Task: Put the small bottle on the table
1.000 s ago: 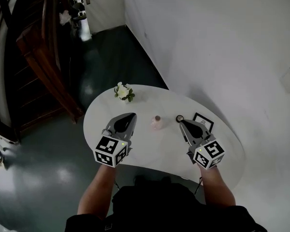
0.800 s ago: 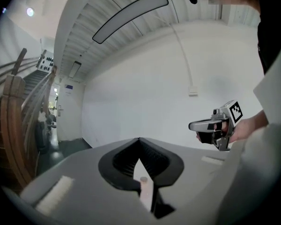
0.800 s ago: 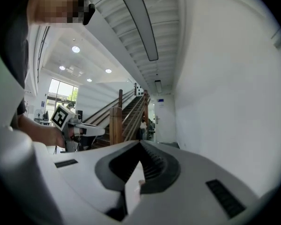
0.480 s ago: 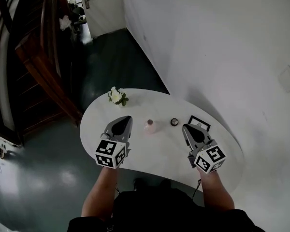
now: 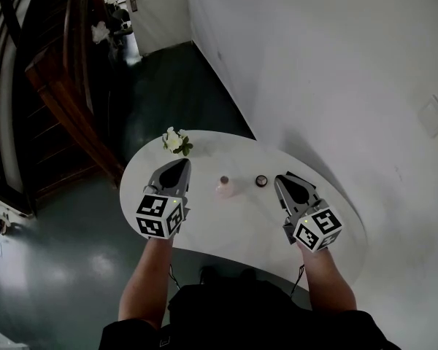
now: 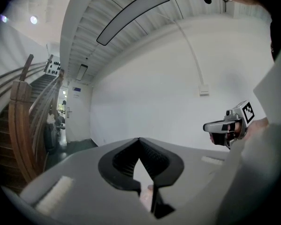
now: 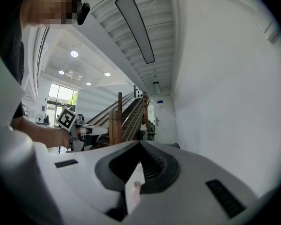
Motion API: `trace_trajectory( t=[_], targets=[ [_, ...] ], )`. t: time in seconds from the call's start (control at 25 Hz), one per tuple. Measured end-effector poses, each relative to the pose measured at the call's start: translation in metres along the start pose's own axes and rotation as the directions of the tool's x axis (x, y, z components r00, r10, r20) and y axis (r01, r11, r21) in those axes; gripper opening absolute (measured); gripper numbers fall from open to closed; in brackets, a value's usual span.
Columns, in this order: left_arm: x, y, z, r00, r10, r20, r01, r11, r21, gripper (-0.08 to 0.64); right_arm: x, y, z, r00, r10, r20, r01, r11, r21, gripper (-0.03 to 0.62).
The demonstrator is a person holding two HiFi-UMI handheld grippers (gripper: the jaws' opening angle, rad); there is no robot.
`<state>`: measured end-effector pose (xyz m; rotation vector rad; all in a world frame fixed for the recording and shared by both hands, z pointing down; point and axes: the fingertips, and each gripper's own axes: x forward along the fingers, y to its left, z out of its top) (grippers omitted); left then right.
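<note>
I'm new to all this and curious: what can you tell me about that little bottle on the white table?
The small bottle is pale pink with a narrower, darker top. It stands upright on the white table, roughly midway between the left claw and the right claw. Neither touches it; both are shut and empty. Its material is too small to tell.

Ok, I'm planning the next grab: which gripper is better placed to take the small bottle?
Left, probably. The left gripper sits nearer the small bottle with bare table between; a dark round object lies before the right gripper.
</note>
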<state>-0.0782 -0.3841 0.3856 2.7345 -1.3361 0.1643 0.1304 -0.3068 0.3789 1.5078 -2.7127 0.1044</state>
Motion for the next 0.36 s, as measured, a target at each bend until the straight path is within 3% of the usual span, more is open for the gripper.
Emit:
trace_trajectory(
  t=[0.16,0.36],
  targets=[
    [-0.004,-0.005,0.007,1.0,0.0,0.02,0.001,0.999,-0.048,0.011,-0.001,0.0,0.009,1.0,0.008,0.016,-0.008,1.0,0.001,0.009],
    [-0.006,-0.012,0.003,1.0,-0.003,0.011,0.004,0.999,-0.044,0.011,-0.005,0.006,0.003,1.0,0.021,0.011,-0.022,0.999,0.023,0.009]
  ],
)
